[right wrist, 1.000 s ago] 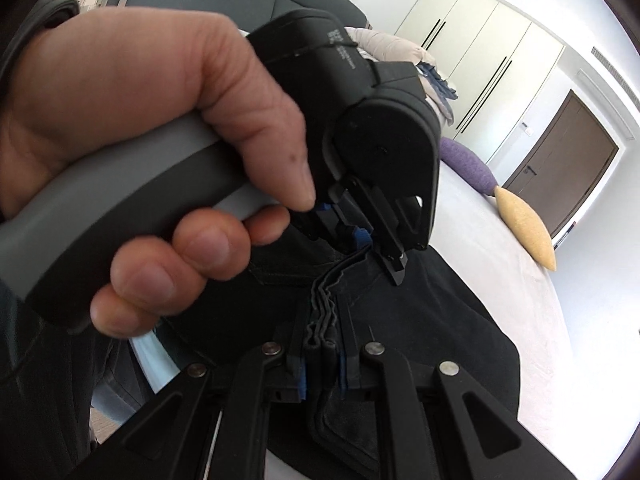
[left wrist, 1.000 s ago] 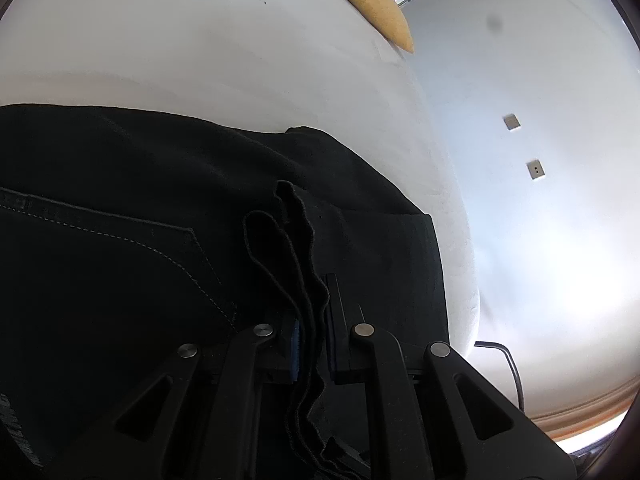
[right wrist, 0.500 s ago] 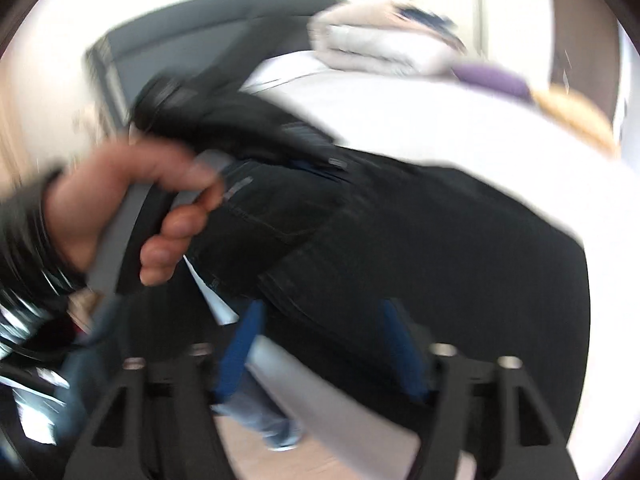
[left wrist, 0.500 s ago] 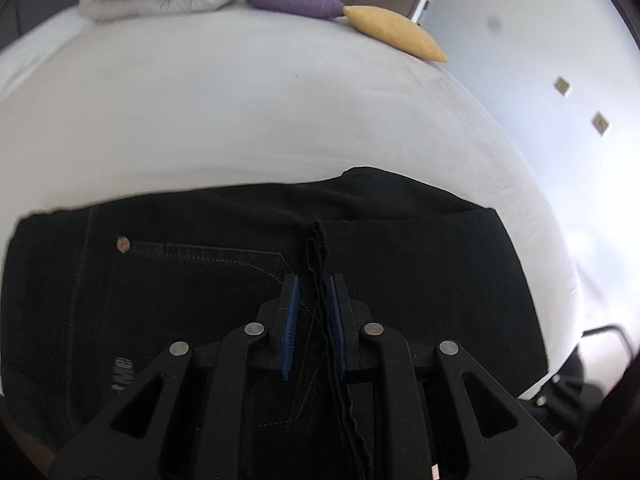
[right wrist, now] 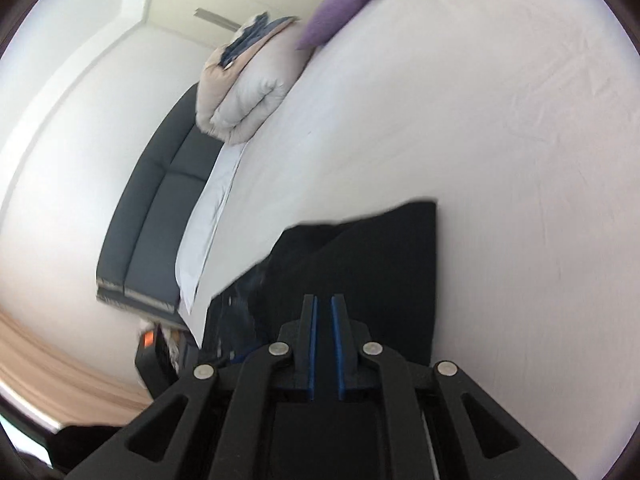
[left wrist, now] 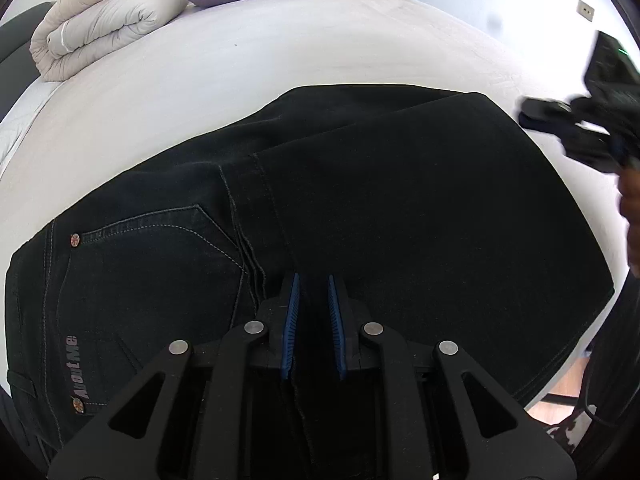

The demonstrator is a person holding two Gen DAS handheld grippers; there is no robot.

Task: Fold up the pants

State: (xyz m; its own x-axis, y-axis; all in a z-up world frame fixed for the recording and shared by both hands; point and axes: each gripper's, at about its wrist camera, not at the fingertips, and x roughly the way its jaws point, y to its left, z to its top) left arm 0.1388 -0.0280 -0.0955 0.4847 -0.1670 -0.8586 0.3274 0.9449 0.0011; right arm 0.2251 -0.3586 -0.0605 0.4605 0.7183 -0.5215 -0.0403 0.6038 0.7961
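black pants [left wrist: 360, 208] lie folded flat on the white bed, back pocket up, legs doubled over

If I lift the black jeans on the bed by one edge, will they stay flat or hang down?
The black jeans would probably droop: they lie in soft folded layers on the bed. Likely fairly heavy for cloth, since the denim looks thick, with stitched seams and a riveted pocket. The stacked layers may slide apart.
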